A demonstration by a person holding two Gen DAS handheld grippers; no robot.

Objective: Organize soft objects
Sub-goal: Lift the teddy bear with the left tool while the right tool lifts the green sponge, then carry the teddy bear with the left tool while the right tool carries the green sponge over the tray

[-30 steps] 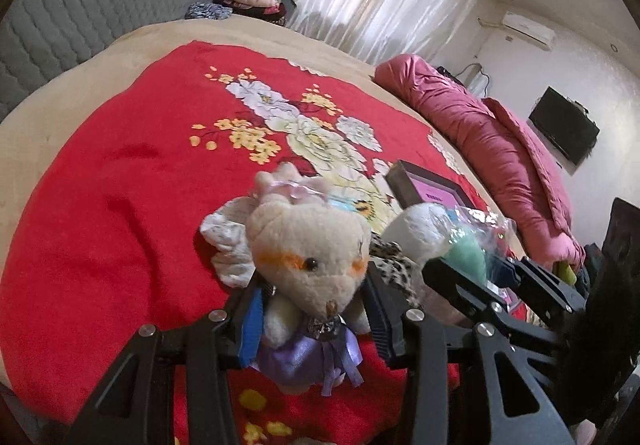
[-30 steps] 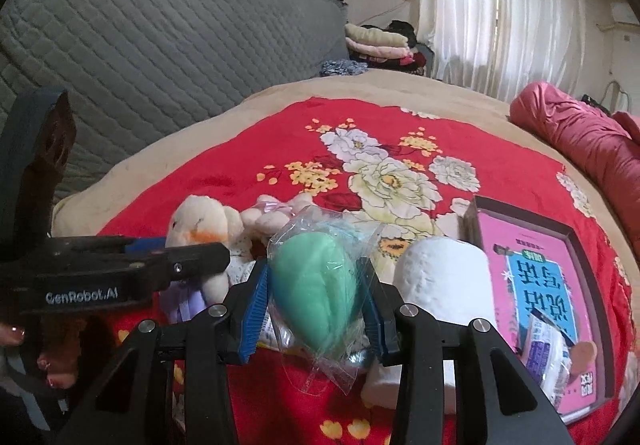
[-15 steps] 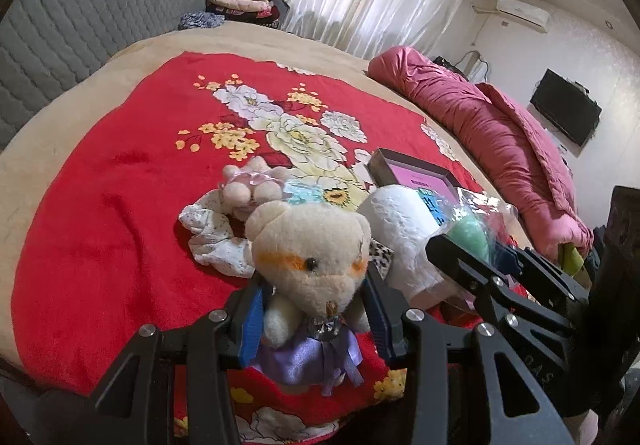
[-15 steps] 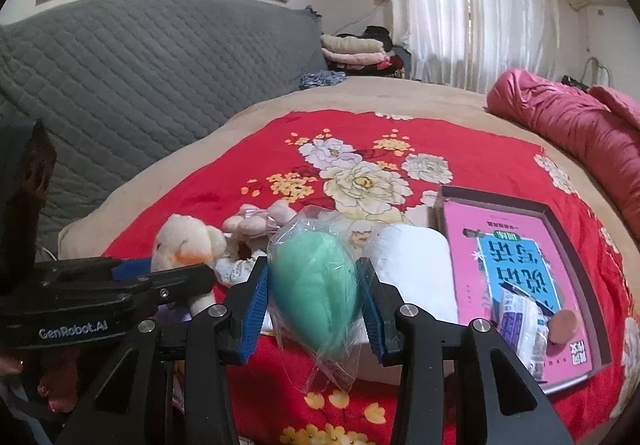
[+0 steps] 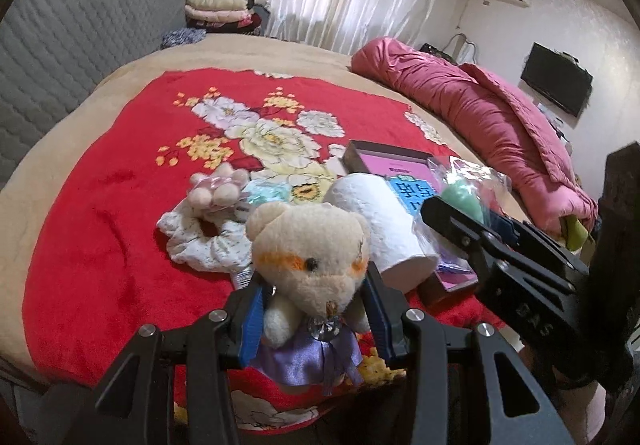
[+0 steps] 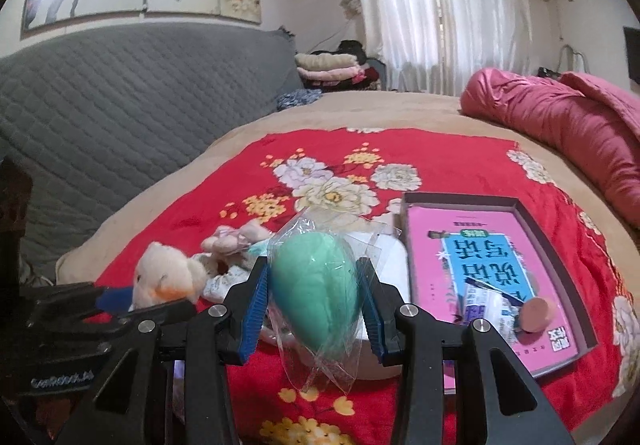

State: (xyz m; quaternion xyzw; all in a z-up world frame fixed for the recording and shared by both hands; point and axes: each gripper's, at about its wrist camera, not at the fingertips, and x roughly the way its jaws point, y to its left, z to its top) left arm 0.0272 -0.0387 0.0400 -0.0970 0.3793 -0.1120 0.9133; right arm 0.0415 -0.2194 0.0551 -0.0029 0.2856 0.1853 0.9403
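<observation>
My left gripper [image 5: 314, 305] is shut on a cream teddy bear [image 5: 308, 257] in a purple dress, held above the near edge of the red floral blanket [image 5: 104, 185]. My right gripper [image 6: 314, 301] is shut on a green sponge in a clear bag [image 6: 316, 293], held above the blanket to the right of the bear [image 6: 168, 279]. On the blanket lie a white floral scrunchie [image 5: 200, 241], a pink fluffy hair tie [image 5: 218, 189] and a white paper roll [image 5: 380, 213].
A brown tray [image 6: 532, 217] holds a pink and blue book [image 6: 488, 261], a small packet and a round sponge [image 6: 536, 315]. A rolled pink quilt [image 5: 480, 109] lies at the right. A grey quilted headboard [image 6: 120, 85] stands at the left, with folded clothes [image 5: 220, 7] behind.
Both grippers have pulled back and up from the blanket with their objects still held. The scrunchie, hair tie and roll now lie farther ahead.
</observation>
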